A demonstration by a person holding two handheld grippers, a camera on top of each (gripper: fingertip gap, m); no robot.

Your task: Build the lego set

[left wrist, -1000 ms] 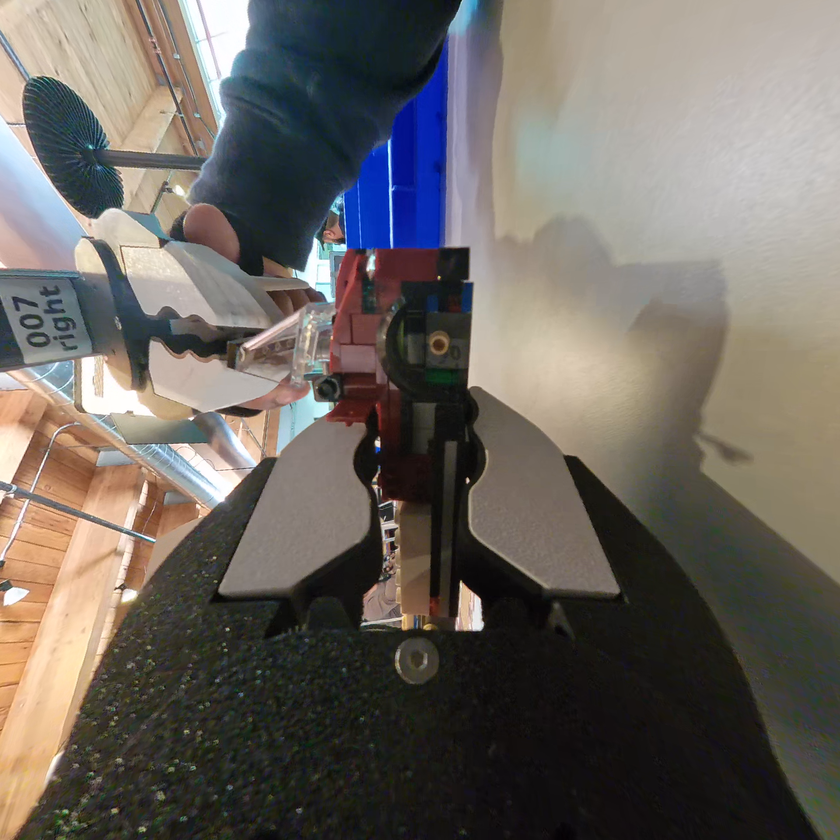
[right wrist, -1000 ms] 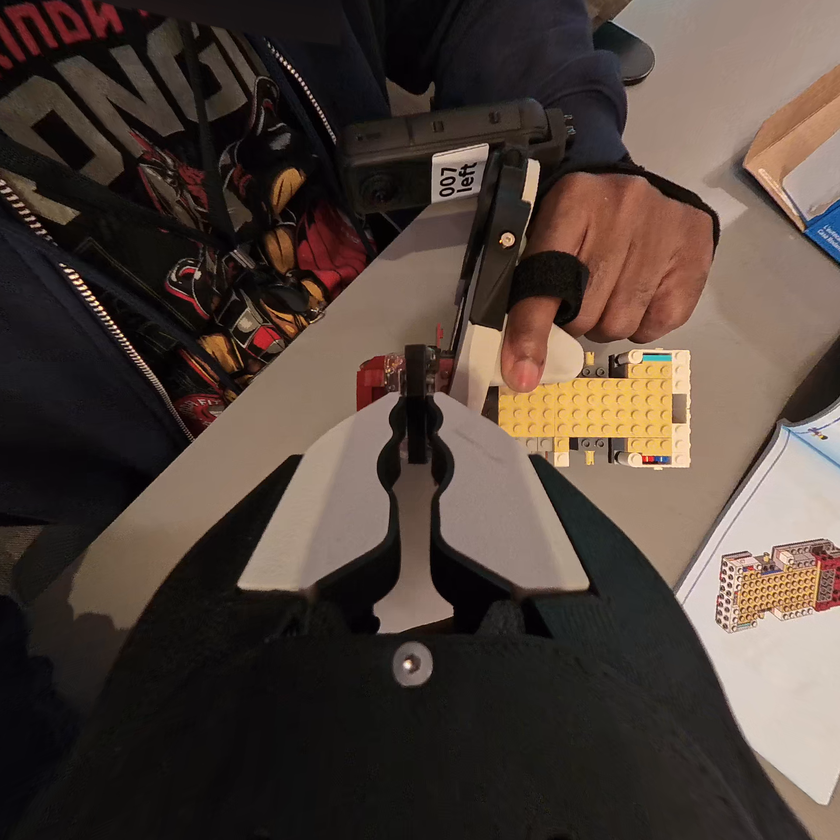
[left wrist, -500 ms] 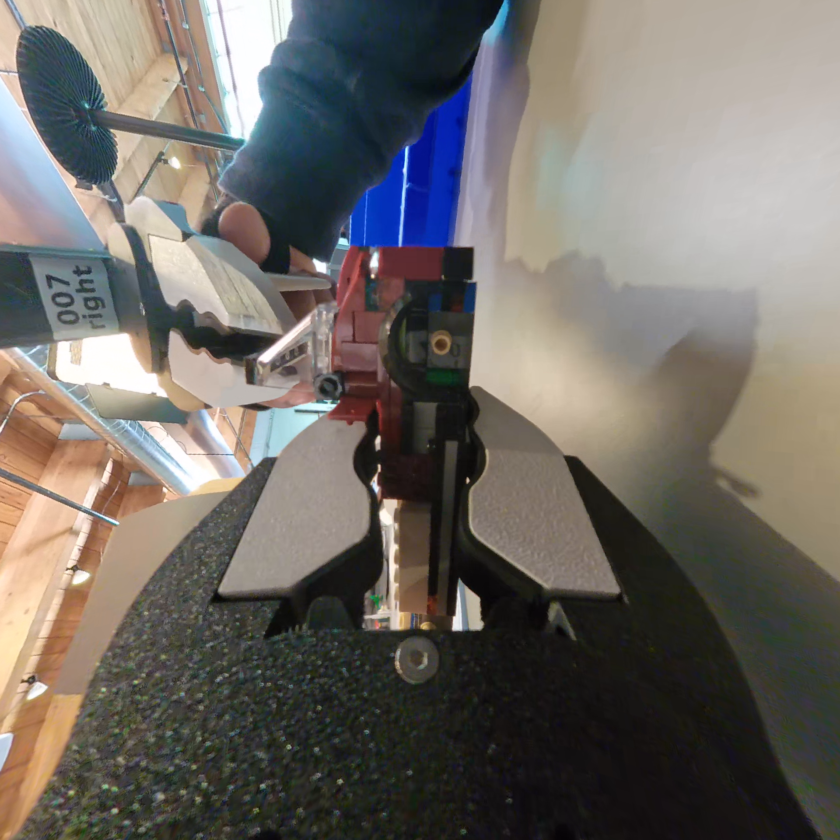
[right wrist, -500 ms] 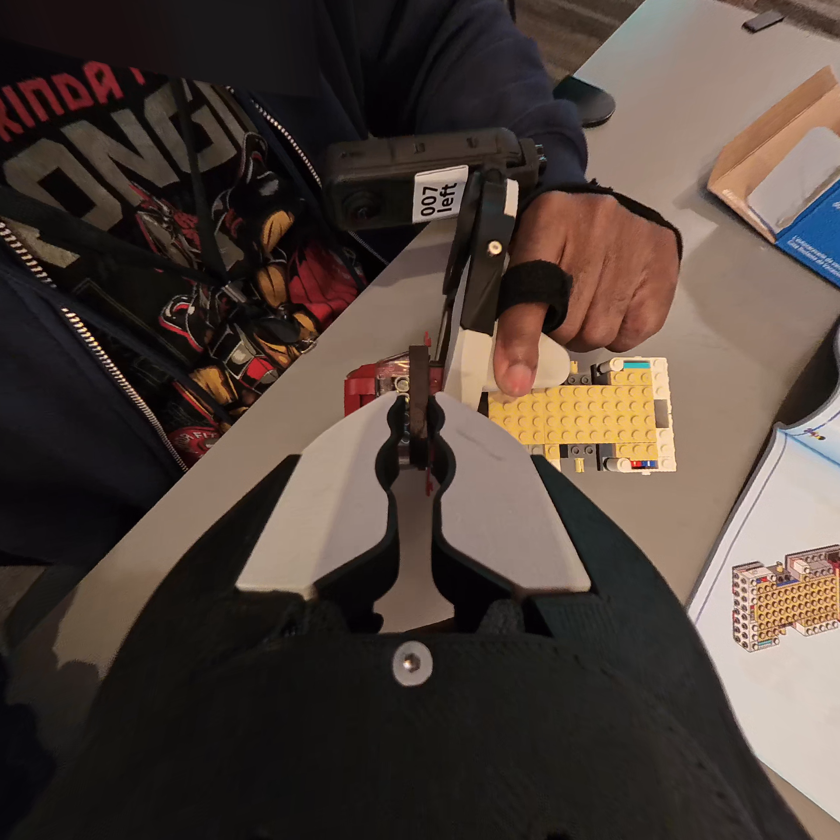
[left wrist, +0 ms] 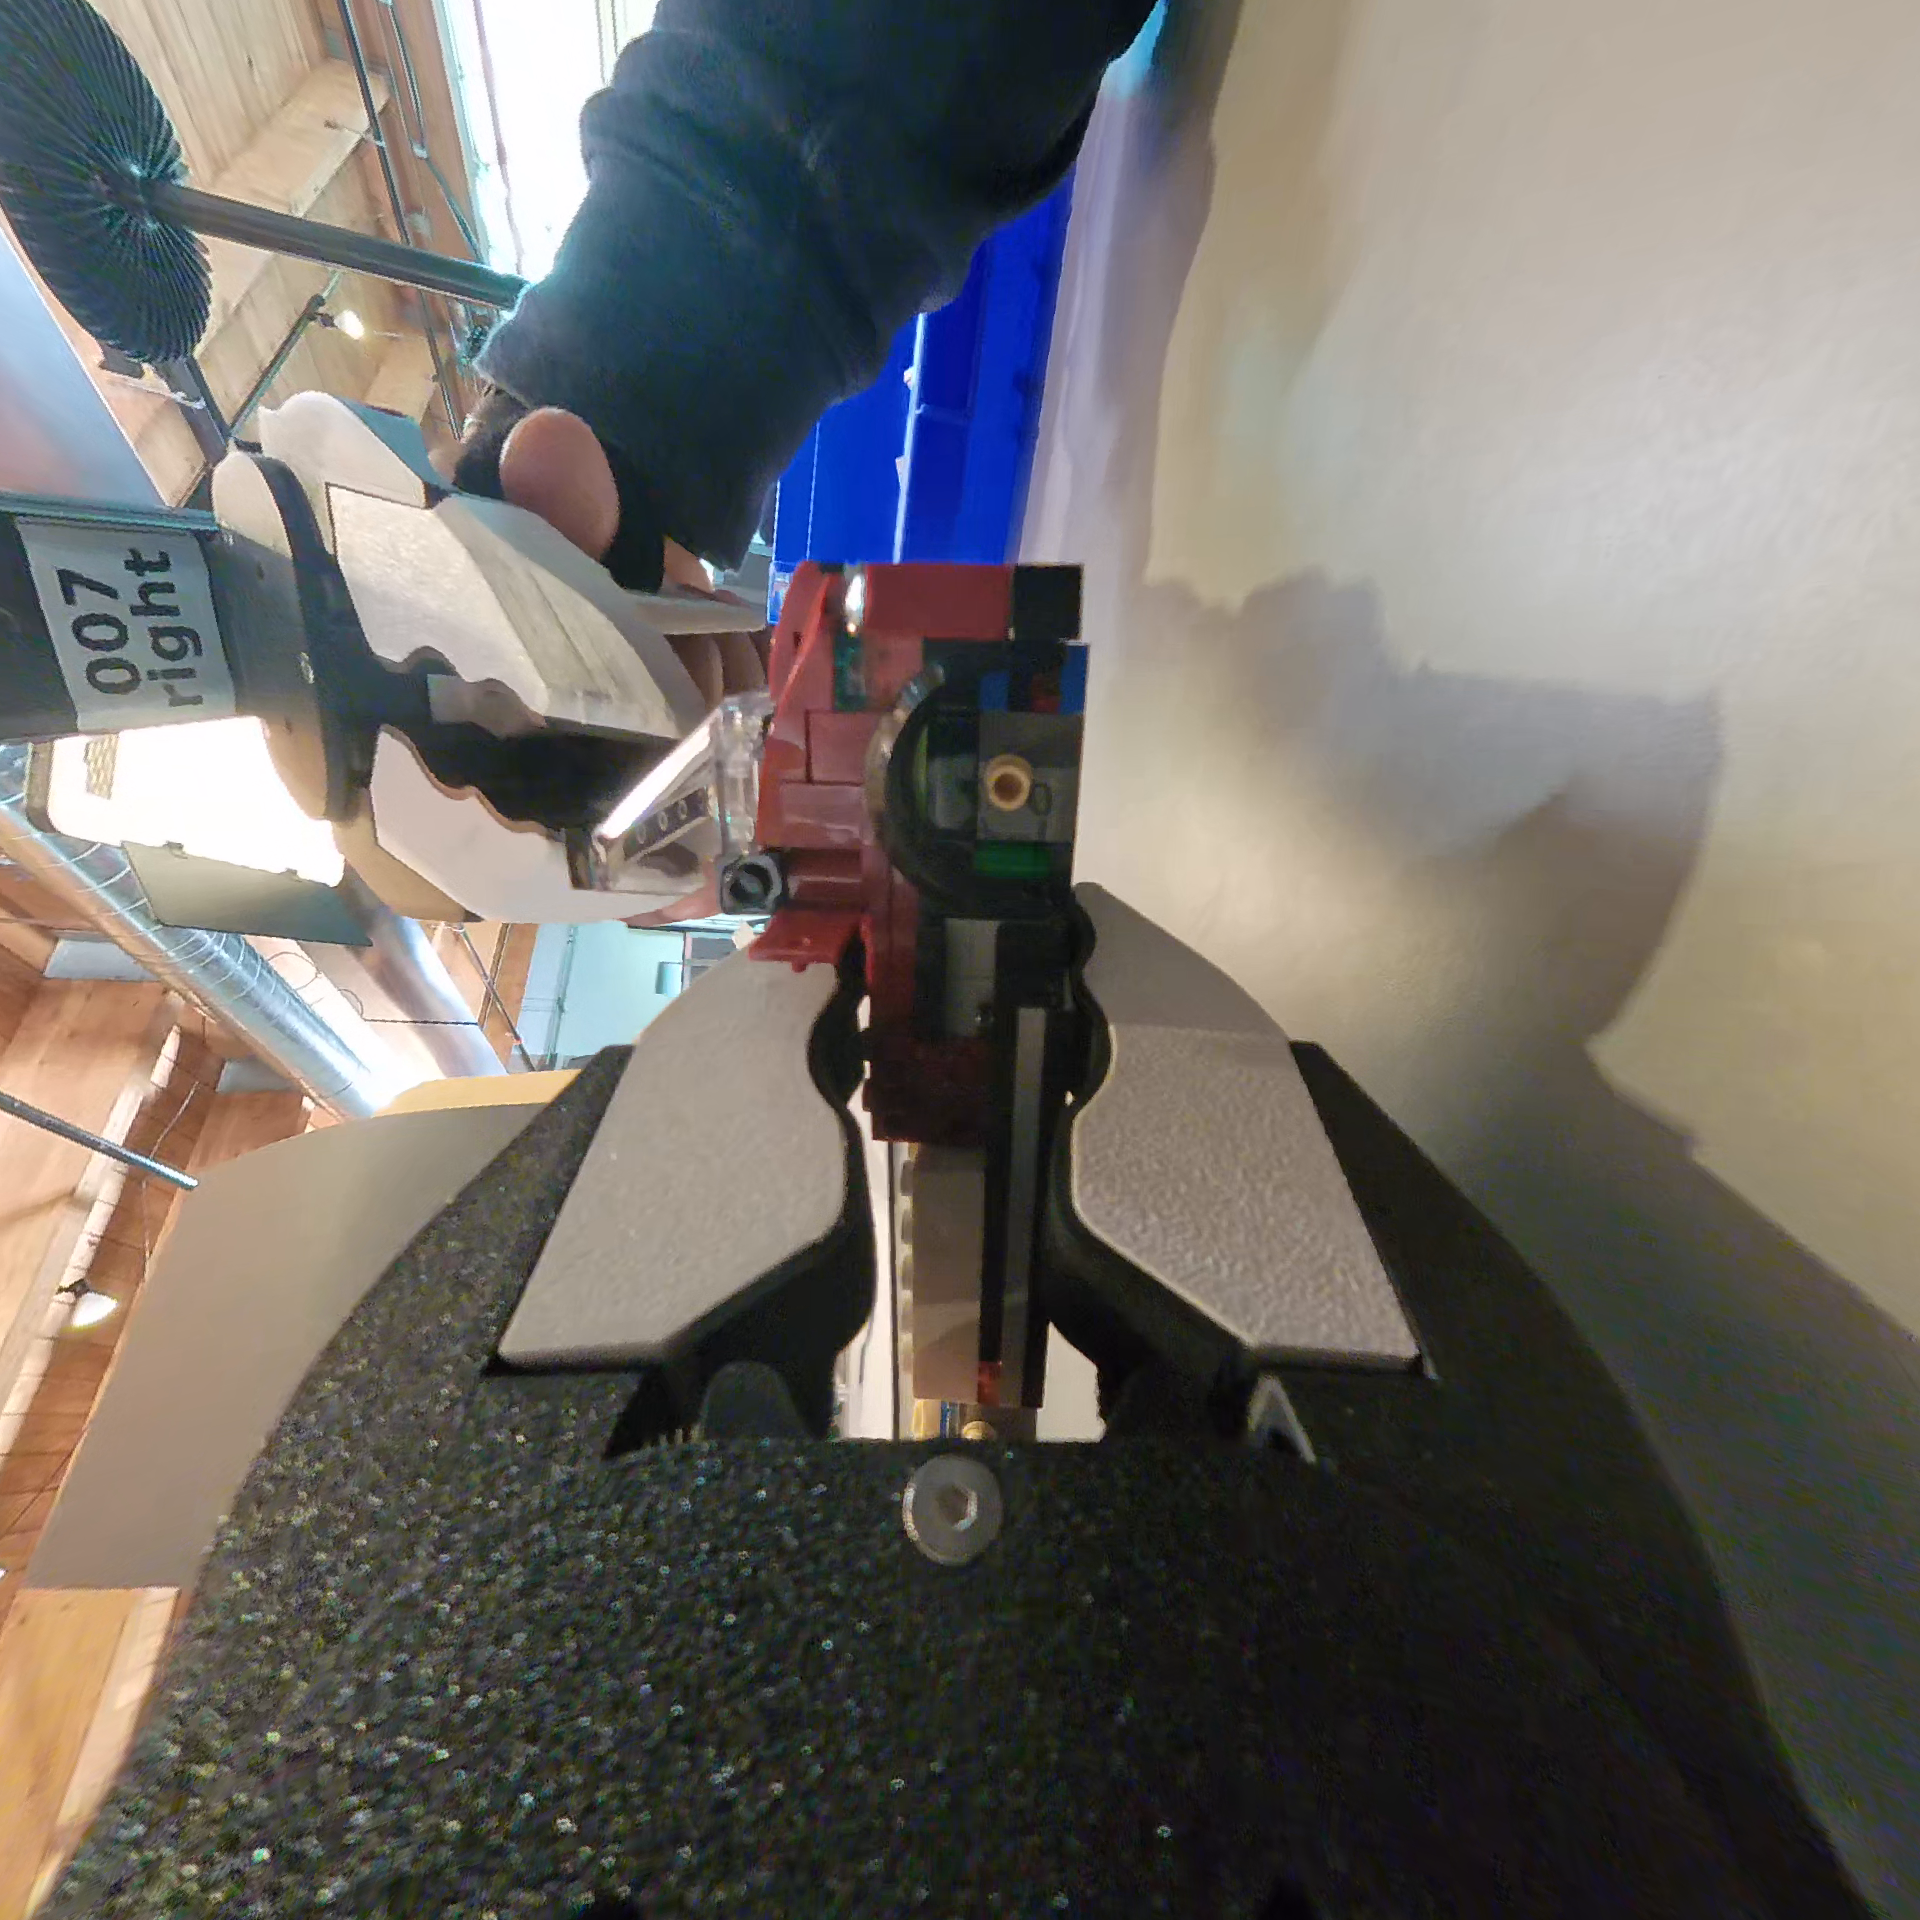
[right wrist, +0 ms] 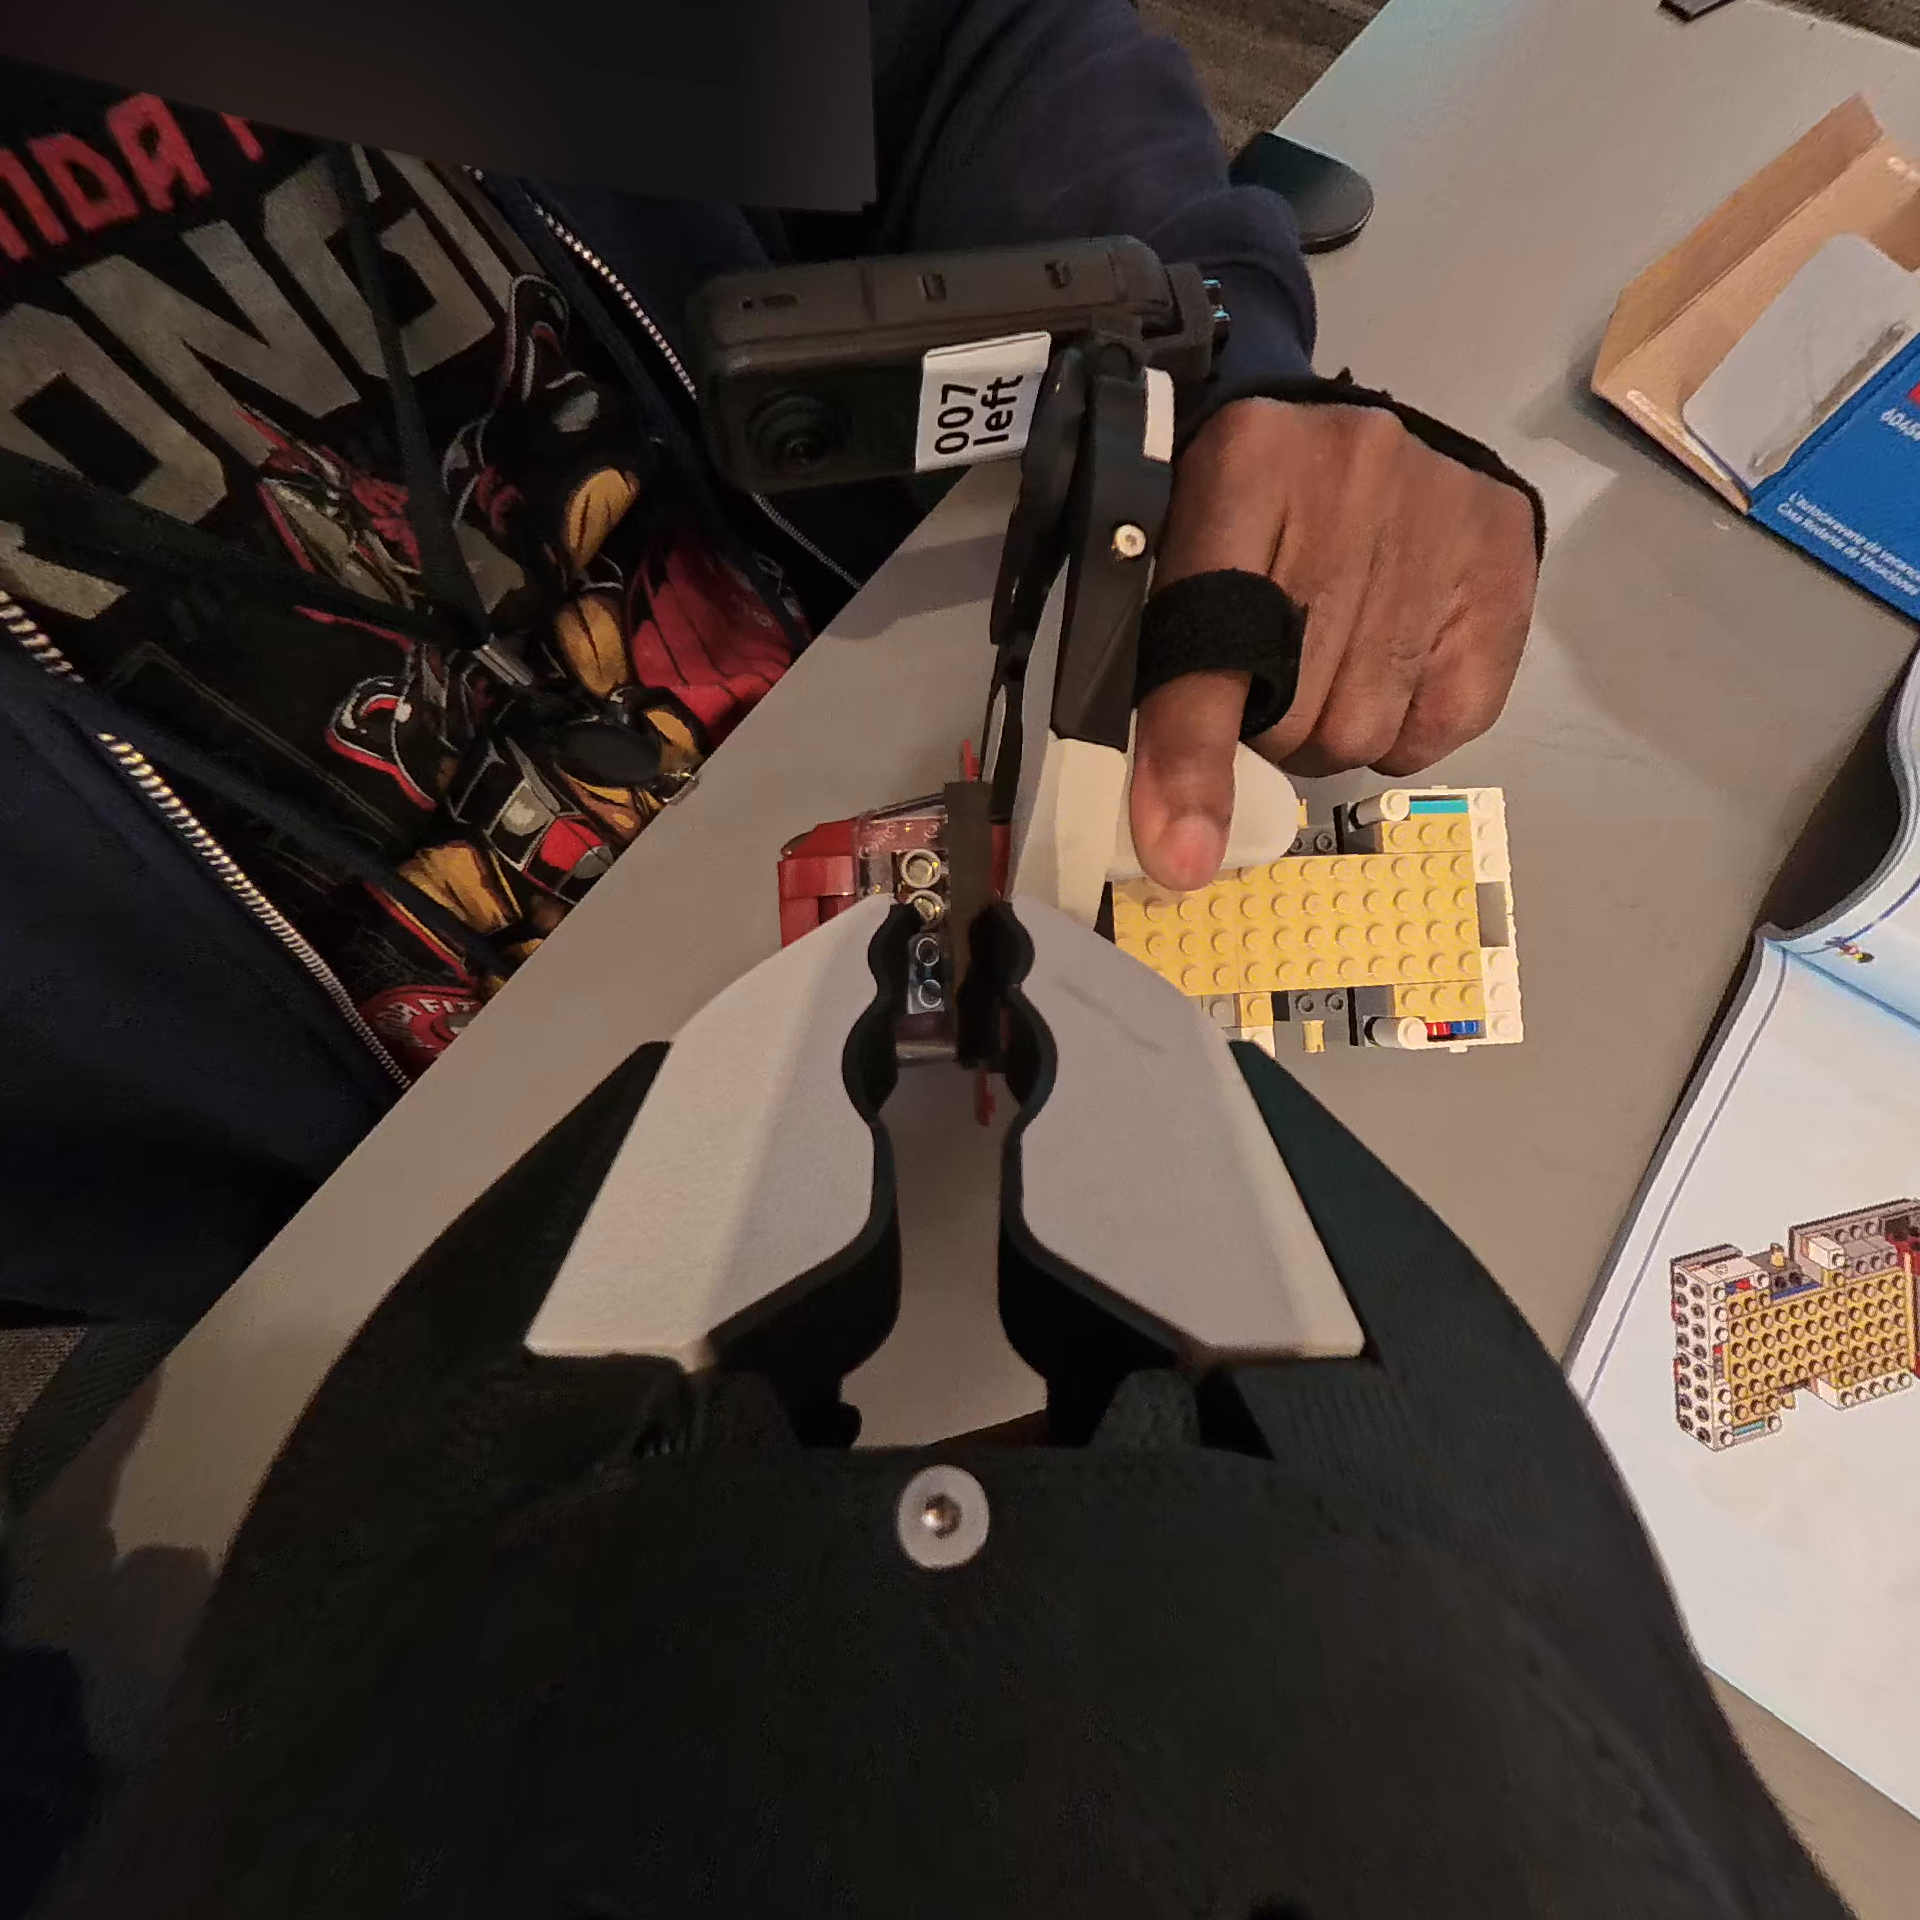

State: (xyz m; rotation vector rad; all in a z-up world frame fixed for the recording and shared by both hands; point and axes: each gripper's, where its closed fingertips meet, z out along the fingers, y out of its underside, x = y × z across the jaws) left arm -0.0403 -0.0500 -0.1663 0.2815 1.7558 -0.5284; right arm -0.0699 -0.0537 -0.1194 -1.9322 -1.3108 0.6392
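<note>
My left gripper (left wrist: 961, 956) is shut on a brick vehicle model (left wrist: 914, 665) with a dark red front and a yellow studded body (right wrist: 1309, 935). The model lies on the grey table (right wrist: 1558, 540). A clear windscreen piece (left wrist: 691, 790) sits against the model's red front. My right gripper (right wrist: 951, 935) stands around this piece (right wrist: 923, 977) with its jaws parted, and a gap shows beside one pad. The left wrist view shows the right gripper (left wrist: 644, 810) from the side, with its fingers spread about the clear piece.
A person's torso in a printed shirt (right wrist: 312, 520) is at the table's near-left edge. An open instruction booklet (right wrist: 1766, 1299) lies at the right. A cardboard box (right wrist: 1756, 312) and a blue box (right wrist: 1849, 488) are at the far right.
My right gripper's jaws have parted from the clear piece they were pinching; the piece stays at the model's red front. My left gripper keeps its hold on the model.
</note>
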